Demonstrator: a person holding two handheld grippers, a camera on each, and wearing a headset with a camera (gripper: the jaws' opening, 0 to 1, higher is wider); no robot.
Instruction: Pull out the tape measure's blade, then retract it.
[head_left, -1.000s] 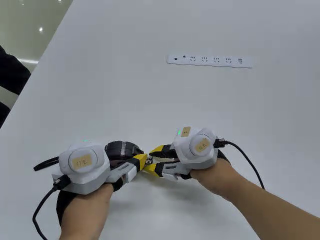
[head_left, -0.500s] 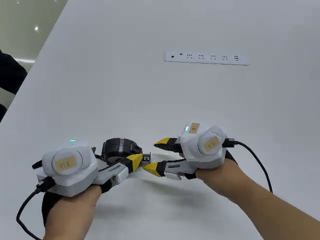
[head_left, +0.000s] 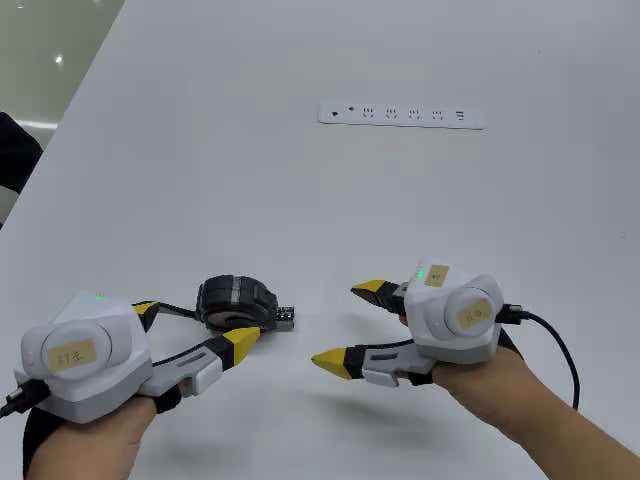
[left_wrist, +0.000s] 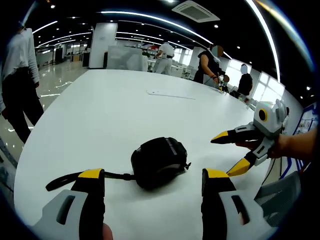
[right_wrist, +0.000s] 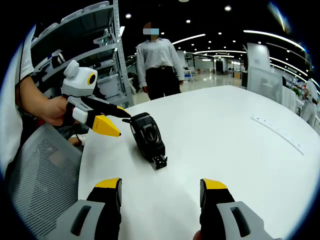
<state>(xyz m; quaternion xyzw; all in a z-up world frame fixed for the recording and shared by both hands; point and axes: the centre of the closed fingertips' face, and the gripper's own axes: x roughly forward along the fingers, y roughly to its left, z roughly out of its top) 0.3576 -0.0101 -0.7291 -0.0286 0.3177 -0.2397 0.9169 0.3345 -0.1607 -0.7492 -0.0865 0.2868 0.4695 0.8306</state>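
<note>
A black tape measure (head_left: 237, 302) lies on the white table (head_left: 300, 200), its blade wound in and the end hook (head_left: 283, 318) poking out to the right. A black wrist strap trails off its left side. My left gripper (head_left: 193, 325) is open, its yellow-tipped jaws either side of the case without touching it. In the left gripper view the tape measure (left_wrist: 159, 161) lies just beyond the left gripper (left_wrist: 153, 174). My right gripper (head_left: 350, 325) is open a short way right of the hook, holding nothing. The right gripper view has the right gripper (right_wrist: 161, 184) well short of the tape measure (right_wrist: 148, 135).
A white power strip (head_left: 400, 114) lies at the far side of the table. Several people stand around the room in the gripper views. A mesh chair (right_wrist: 45, 180) is beside the table's near edge. Cables trail from both grippers.
Both grippers have drawn apart from the tape measure's hook, the left going left, the right going right. Both have opened, and the tape measure now lies free on the table.
</note>
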